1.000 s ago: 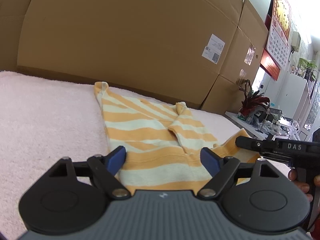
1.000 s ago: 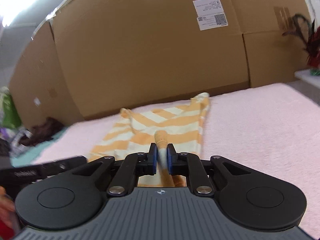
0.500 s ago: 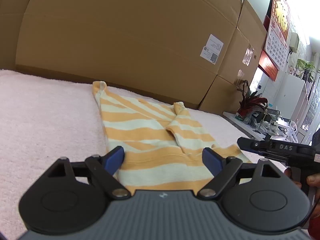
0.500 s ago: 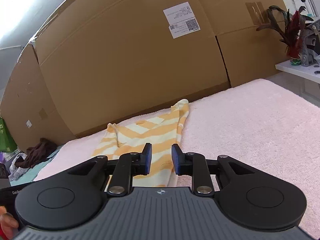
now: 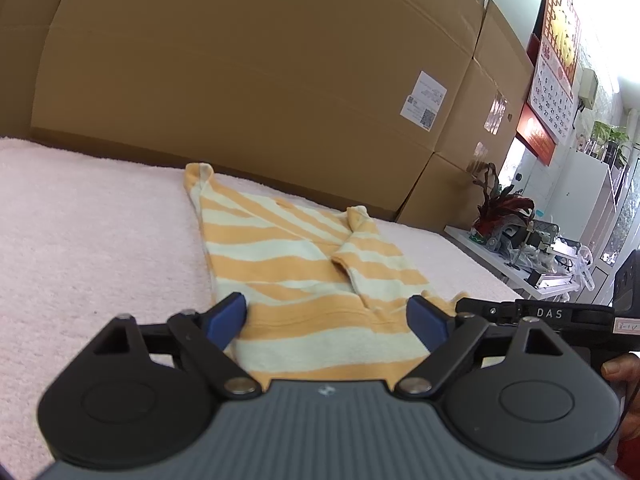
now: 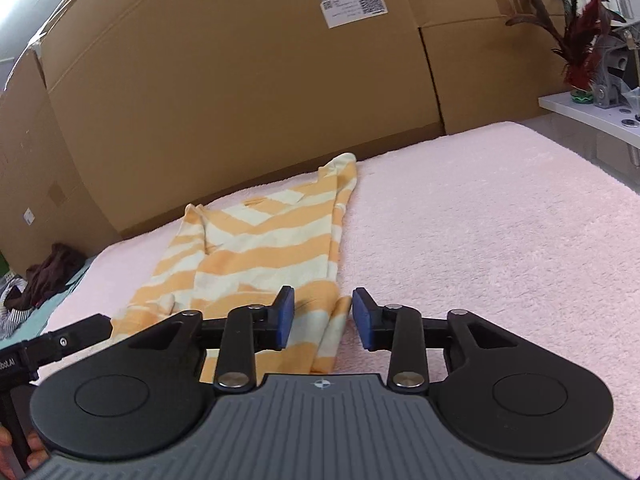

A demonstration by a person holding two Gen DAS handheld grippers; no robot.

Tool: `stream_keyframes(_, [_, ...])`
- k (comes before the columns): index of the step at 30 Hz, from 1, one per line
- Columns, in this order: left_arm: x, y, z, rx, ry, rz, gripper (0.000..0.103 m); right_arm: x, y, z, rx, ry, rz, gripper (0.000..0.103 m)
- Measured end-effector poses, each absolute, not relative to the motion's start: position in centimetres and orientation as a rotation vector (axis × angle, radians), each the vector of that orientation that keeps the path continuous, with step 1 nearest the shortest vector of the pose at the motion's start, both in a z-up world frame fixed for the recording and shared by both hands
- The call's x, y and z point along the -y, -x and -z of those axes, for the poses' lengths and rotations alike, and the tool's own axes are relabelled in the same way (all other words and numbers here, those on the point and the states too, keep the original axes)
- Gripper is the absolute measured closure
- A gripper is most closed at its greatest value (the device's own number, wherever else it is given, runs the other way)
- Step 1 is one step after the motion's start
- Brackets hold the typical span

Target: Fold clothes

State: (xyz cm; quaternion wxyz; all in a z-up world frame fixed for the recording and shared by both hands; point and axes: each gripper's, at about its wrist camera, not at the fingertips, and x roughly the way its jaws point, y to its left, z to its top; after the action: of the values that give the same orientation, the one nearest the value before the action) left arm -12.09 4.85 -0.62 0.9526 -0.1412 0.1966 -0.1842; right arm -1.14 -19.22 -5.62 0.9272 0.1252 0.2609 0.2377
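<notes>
An orange-and-cream striped garment (image 5: 280, 264) (image 6: 260, 248) lies flat on the pink towelling surface (image 5: 100, 240) (image 6: 480, 240), with one sleeve (image 5: 372, 256) folded in over the body. My left gripper (image 5: 328, 320) hovers over the near hem, its jaws wide open with nothing gripped. My right gripper (image 6: 323, 317) is at the garment's near right edge; its blue pads (image 6: 284, 316) stand a little apart and the cloth lies beneath them untouched. Each gripper shows in the other's view: the right gripper (image 5: 536, 316) at the right, the left gripper (image 6: 60, 344) at the lower left.
Tall cardboard boxes (image 5: 260, 80) (image 6: 240, 100) wall off the back of the surface. To the right are a white shelf (image 5: 500, 268) (image 6: 592, 116) with a red-leaved plant (image 5: 500, 204) (image 6: 580, 40) and a wall calendar (image 5: 556, 76). Dark clothes (image 6: 48, 272) are heaped beyond the left edge.
My right gripper was shut on a fold of the garment; it has let go, its jaws have parted, and the cloth now lies flat. The left gripper has stayed put.
</notes>
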Motion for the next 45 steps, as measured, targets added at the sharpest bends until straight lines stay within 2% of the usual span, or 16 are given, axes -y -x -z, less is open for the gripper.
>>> stream_keyframes(1, [-4.8, 12.1, 0.6, -0.399, 0.287, 0.374, 0.015, 19.1, 1.4, 5.4, -0.514, -0.262, -0.514, 0.09])
stream_keyframes(6, [-4.9, 12.2, 0.6, -0.398, 0.29, 0.375, 0.014, 18.9, 2.2, 4.2, -0.423, -0.32, -0.658, 0.091])
stream_keyframes(13, [-5.0, 12.3, 0.6, -0.398, 0.292, 0.376, 0.014, 20.7, -1.6, 6.7, -0.628, -0.522, -0.547, 0.09])
stream_keyframes(14, [-5.0, 12.3, 0.6, -0.398, 0.293, 0.376, 0.014, 20.6, -1.2, 6.6, -0.612, -0.482, -0.529, 0.088])
stream_keyframes(15, [-5.0, 12.3, 0.6, -0.399, 0.292, 0.378, 0.014, 20.4, -0.8, 6.4, -0.592, -0.435, -0.513, 0.078])
stream_keyframes(17, [-5.0, 12.3, 0.6, -0.399, 0.293, 0.38, 0.013, 20.1, 0.0, 5.9, -0.549, -0.353, -0.494, 0.073])
stream_keyframes(19, [-5.1, 12.3, 0.6, -0.399, 0.295, 0.381, 0.013, 20.2, 0.8, 5.5, -0.488, -0.324, -0.486, 0.073])
stream_keyframes(22, [-5.1, 12.3, 0.6, -0.4, 0.295, 0.382, 0.013, 20.2, 1.4, 4.6, -0.415, -0.285, -0.479, 0.082])
stream_keyframes(25, [-5.0, 12.2, 0.6, -0.4, 0.294, 0.381, 0.013, 19.0, 1.2, 4.6, -0.439, -0.225, -0.533, 0.084])
stream_keyframes(27, [-5.0, 12.3, 0.6, -0.4, 0.295, 0.38, 0.013, 18.0, 0.1, 5.6, -0.534, -0.206, -0.528, 0.083])
stream_keyframes(30, [-5.0, 12.2, 0.6, -0.399, 0.295, 0.38, 0.013, 17.7, -0.2, 5.6, -0.547, -0.201, -0.516, 0.084])
stream_keyframes(33, [-5.0, 12.3, 0.6, -0.398, 0.295, 0.382, 0.013, 18.2, 0.7, 4.9, -0.498, -0.213, -0.539, 0.079])
stream_keyframes(38, [-5.0, 12.3, 0.6, -0.398, 0.293, 0.384, 0.013, 17.4, 2.2, 5.6, -0.506, -0.073, -0.554, 0.079])
stream_keyframes(45, [-5.1, 12.7, 0.6, -0.372, 0.297, 0.375, 0.013, 16.1, 3.7, 6.5, -0.423, 0.062, -0.525, 0.076])
